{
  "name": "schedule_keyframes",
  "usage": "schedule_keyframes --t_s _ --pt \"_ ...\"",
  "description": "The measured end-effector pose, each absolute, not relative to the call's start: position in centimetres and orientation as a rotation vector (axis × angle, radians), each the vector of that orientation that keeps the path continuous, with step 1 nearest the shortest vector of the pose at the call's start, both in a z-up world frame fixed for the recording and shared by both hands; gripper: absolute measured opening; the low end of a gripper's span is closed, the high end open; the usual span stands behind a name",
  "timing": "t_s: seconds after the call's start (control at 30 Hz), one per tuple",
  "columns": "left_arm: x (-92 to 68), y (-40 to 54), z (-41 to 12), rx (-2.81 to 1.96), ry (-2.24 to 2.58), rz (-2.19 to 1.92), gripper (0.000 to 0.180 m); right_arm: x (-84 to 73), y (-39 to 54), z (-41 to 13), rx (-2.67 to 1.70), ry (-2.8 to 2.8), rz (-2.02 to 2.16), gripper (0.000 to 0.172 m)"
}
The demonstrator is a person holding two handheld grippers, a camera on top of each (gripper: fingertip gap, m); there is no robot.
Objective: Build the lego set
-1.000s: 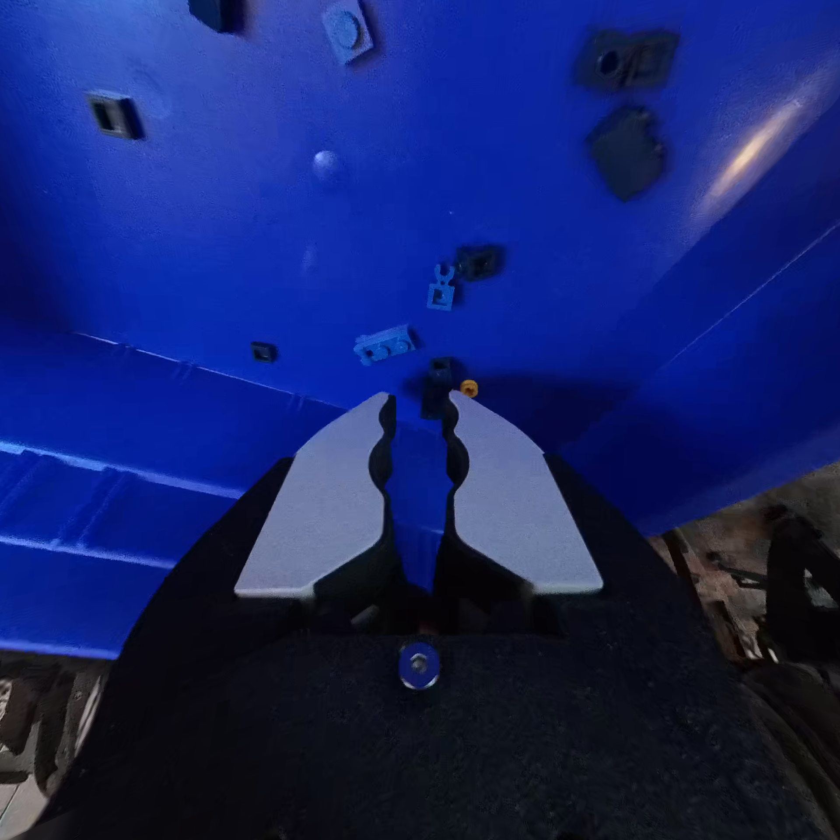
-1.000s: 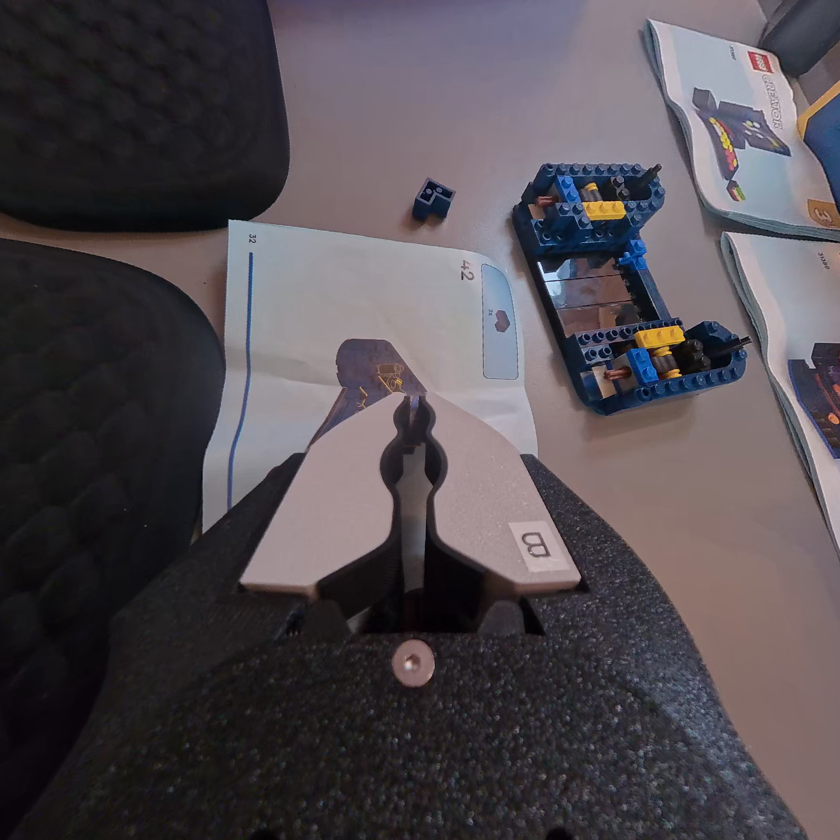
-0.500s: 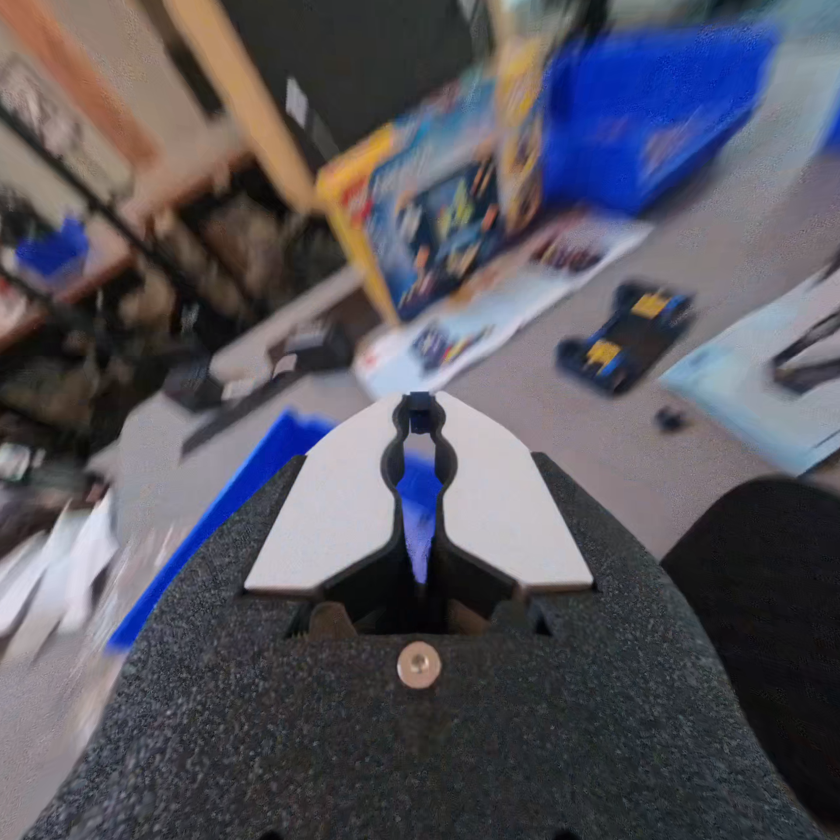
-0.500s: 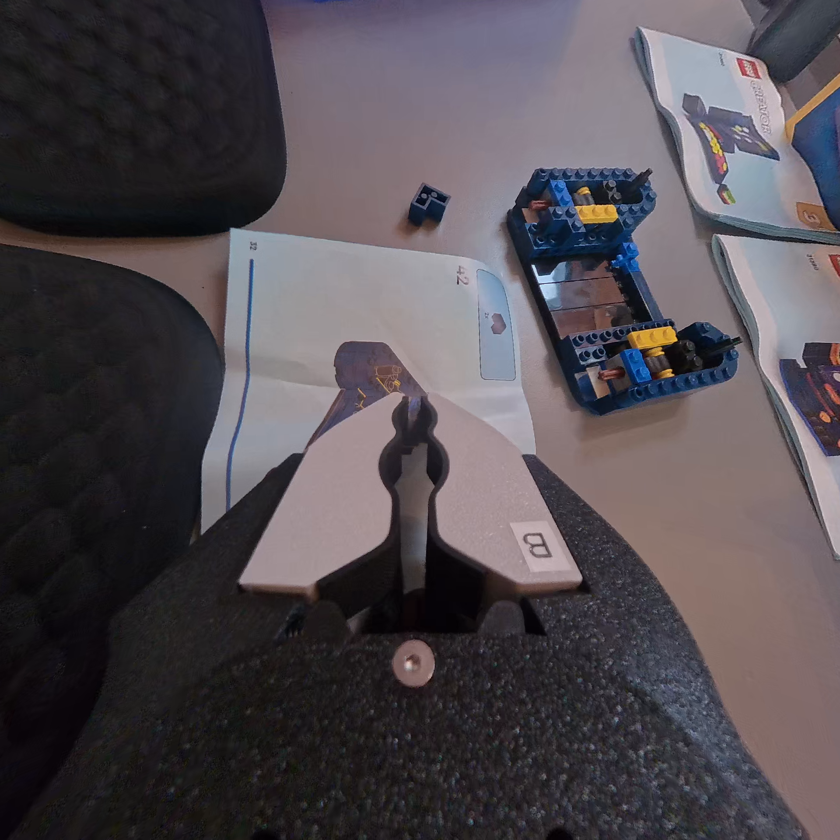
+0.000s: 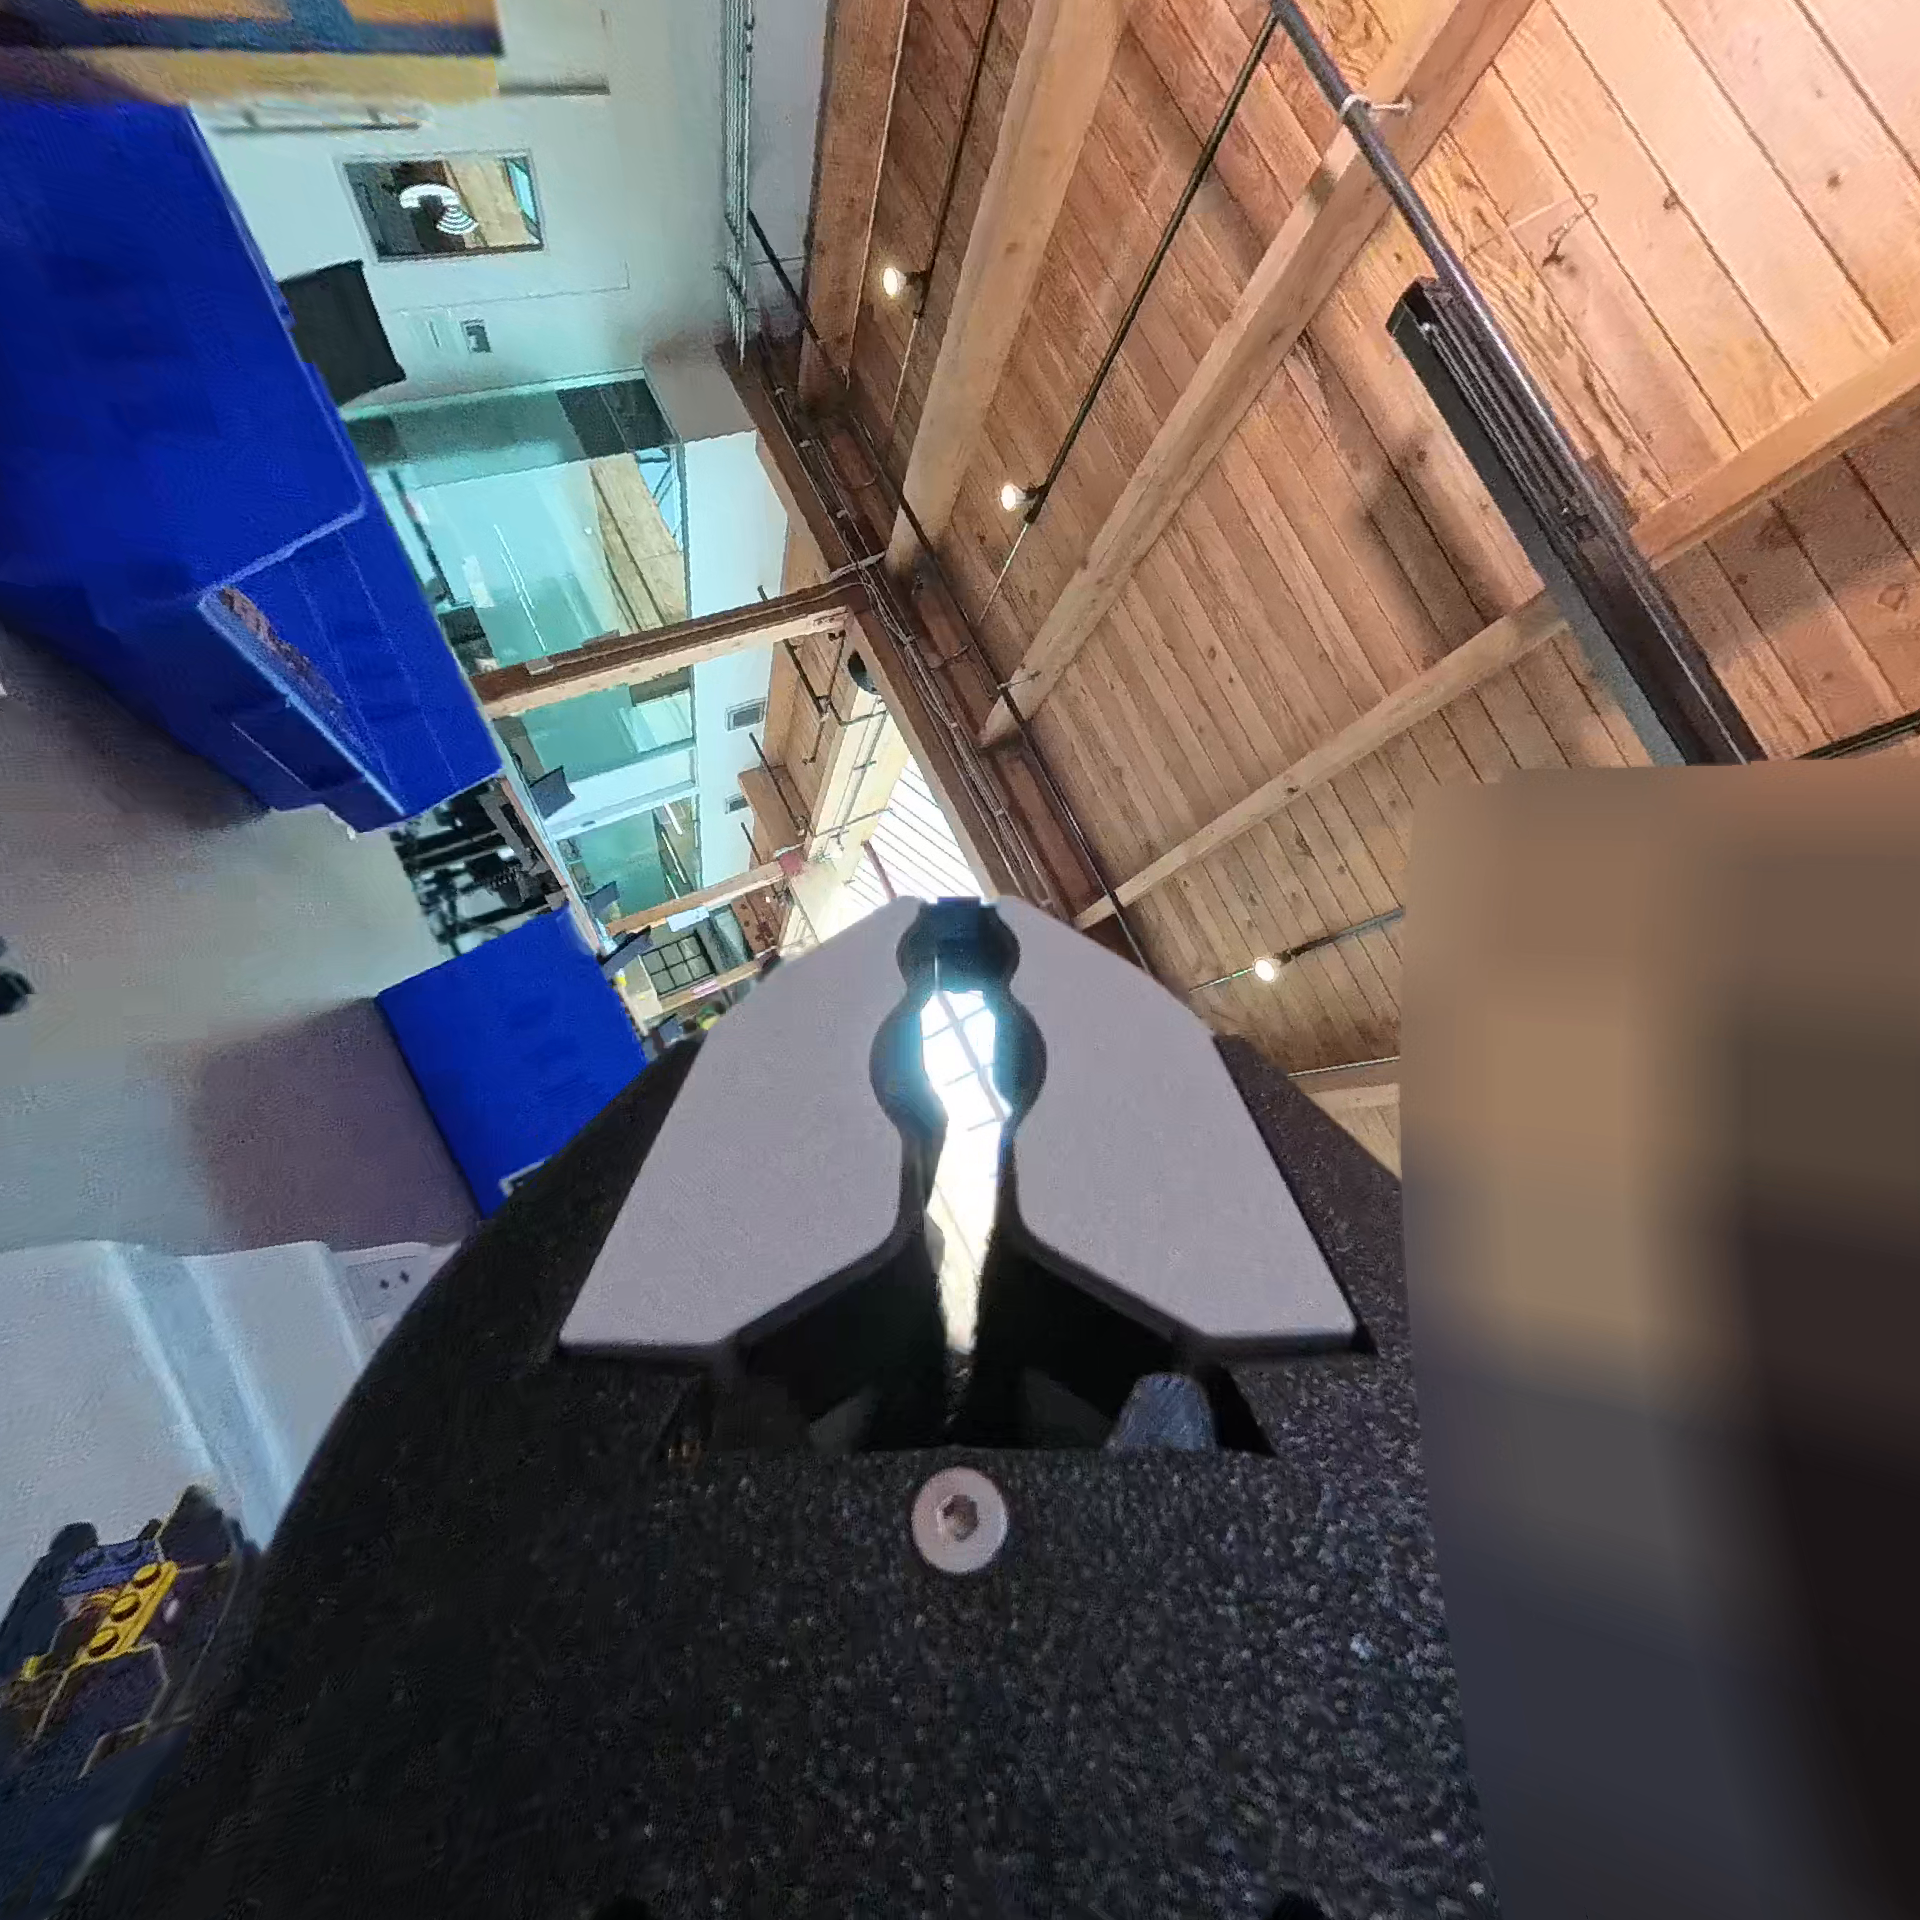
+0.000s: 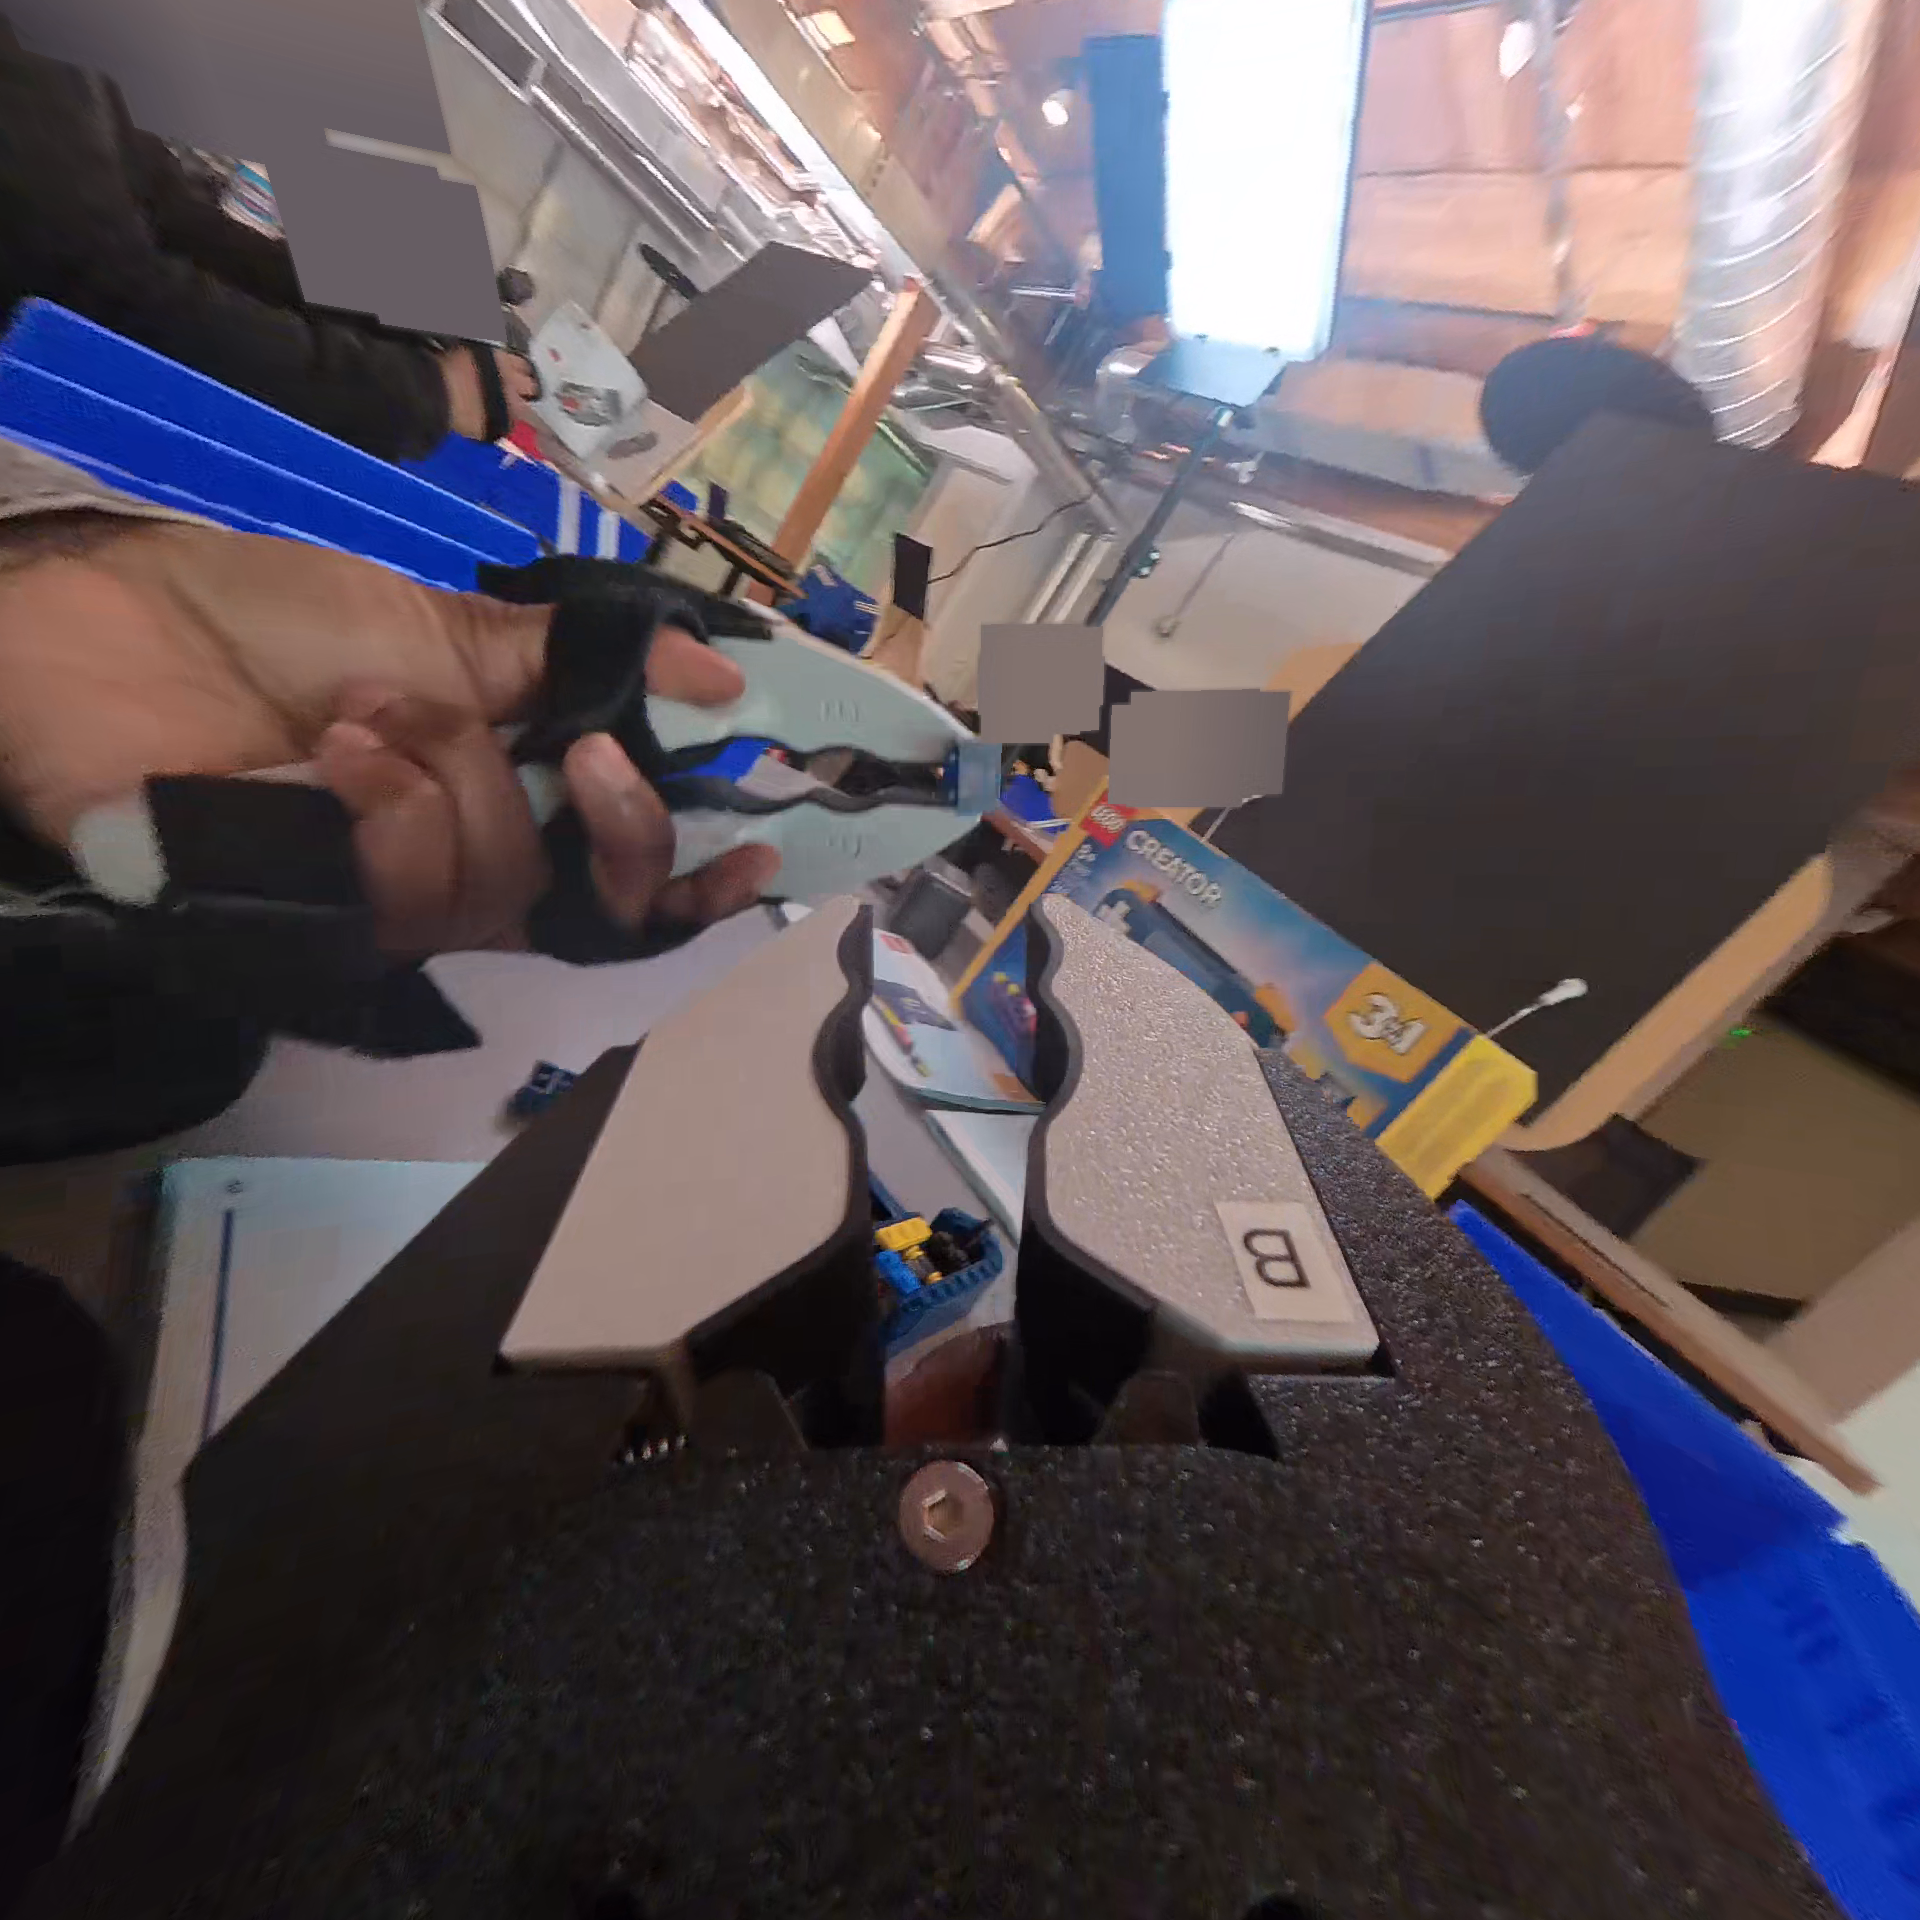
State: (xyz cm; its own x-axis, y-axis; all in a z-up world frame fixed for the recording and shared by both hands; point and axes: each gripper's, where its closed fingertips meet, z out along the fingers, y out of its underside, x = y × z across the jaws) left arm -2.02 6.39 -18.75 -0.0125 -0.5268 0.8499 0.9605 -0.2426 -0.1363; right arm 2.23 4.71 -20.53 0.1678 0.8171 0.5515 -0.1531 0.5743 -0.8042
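At left tongs (image 6: pixel 961 774) tips, small blue piece (image 6: pixel 975 777) (shape blurred), right tongs (image 6: pixel 940 914) apart

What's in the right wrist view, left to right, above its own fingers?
Person's hand → left gripper, shut on a small blue brick → toy set box → black panel.
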Motion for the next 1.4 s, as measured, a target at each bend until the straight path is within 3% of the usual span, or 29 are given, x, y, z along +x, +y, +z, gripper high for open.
schedule_keyframes --t_s 0.4,0.53,0.67,0.77,1.1,1.4 --pt "1.9 7.1 -20.4 -1.059 -0.607 -1.781 0.007 1.6 5.5 -20.6 -0.795 -1.181 0.825 0.012" --pt "2.3 6.0 -19.3 -1.22 -0.281 -1.668 0.018 2.4 5.2 -20.1 -1.02 -1.196 1.482 0.012" --pt "3.5 4.0 -20.2 -1.492 0.321 -1.128 0.021 4.5 4.0 -21.7 -1.398 -1.312 2.265 0.011" --pt "4.0 3.4 -21.8 -1.606 0.551 -0.867 0.025 4.2 4.4 -23.3 -1.48 -1.346 2.166 0.011" --pt "4.9 3.6 -23.9 -1.712 0.503 -1.019 0.011 3.9 3.6 -23.7 -1.471 -1.403 2.129 0.011" --pt "4.0 3.7 -24.3 -1.682 0.448 -1.107 0.01 3.4 4.0 -24.0 -1.429 -1.405 2.015 0.012"
